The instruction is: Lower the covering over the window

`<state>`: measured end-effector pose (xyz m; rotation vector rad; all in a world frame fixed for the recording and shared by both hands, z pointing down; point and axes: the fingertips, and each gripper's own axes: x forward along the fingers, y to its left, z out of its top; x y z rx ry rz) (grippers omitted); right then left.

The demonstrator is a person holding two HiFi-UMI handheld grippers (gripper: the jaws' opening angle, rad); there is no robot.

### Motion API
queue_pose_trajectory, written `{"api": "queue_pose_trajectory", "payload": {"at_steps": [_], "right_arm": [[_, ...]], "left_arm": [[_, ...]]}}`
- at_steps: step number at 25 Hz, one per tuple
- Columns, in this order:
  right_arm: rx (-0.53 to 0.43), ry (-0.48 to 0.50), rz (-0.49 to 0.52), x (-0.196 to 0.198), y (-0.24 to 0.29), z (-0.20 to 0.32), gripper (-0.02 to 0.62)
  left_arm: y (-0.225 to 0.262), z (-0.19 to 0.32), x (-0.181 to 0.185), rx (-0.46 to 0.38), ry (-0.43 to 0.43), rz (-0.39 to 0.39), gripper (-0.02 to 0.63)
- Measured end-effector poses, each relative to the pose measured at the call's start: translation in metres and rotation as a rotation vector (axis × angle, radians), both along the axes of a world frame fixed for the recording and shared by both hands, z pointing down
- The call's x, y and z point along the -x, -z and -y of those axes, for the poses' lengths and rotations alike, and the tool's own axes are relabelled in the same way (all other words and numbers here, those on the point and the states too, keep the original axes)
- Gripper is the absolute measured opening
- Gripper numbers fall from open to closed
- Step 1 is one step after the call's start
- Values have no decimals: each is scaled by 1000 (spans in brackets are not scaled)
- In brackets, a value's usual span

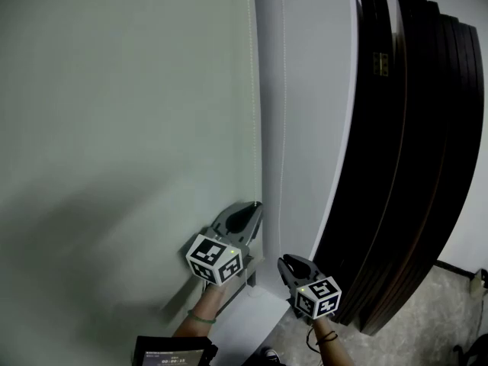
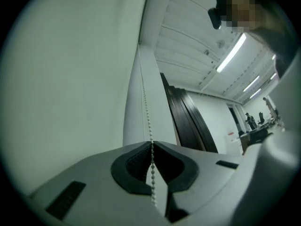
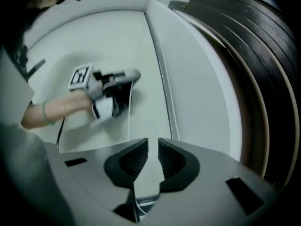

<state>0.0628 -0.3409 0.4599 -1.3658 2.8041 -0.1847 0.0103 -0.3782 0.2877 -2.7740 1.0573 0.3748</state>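
Note:
A pale green roller blind (image 1: 114, 128) fills the left of the head view and hangs down past my grippers. Along its right edge runs a white bead chain (image 1: 252, 90), with a second strand (image 1: 284, 90) on the white wall beside it. My left gripper (image 1: 255, 207) points up at the blind's edge. In the left gripper view it (image 2: 151, 144) is shut on the bead chain (image 2: 146, 112), which runs up from between the pads. My right gripper (image 1: 284, 262) is lower and to the right, its jaws (image 3: 153, 147) a little apart with nothing between them. The second strand (image 3: 173, 112) passes just right of them.
Several dark wooden panels (image 1: 412, 166) lean against the white wall on the right, close to my right gripper. A speckled floor (image 1: 427, 319) shows below them. A dark screen (image 1: 171, 351) sits at the bottom edge. In the right gripper view the left gripper (image 3: 113, 91) shows against the blind.

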Motion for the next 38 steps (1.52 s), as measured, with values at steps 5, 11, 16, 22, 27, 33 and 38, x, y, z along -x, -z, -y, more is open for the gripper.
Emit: {"api": "queue_pose_trajectory", "payload": {"at_steps": [5, 11, 16, 22, 27, 33, 38], "right_arm": [[-188, 76, 23, -1, 121, 2, 77], [-310, 167, -21, 23, 215, 21, 120], [-357, 300, 61, 48, 271, 23, 121], [-449, 259, -39, 67, 312, 33, 38], [-360, 216, 1, 60, 277, 48, 21], [-174, 151, 0, 61, 142, 57, 20], [-40, 90, 15, 62, 37, 50, 21]], "left_arm": [[-105, 9, -5, 190, 17, 98, 9], [-226, -27, -19, 435, -18, 125, 9], [-236, -42, -37, 441, -56, 100, 9], [-234, -35, -32, 451, -51, 63, 9], [-269, -43, -33, 540, -66, 172, 9], [-385, -100, -10, 825, -69, 351, 11], [-443, -149, 15, 966, -69, 353, 11]]}}
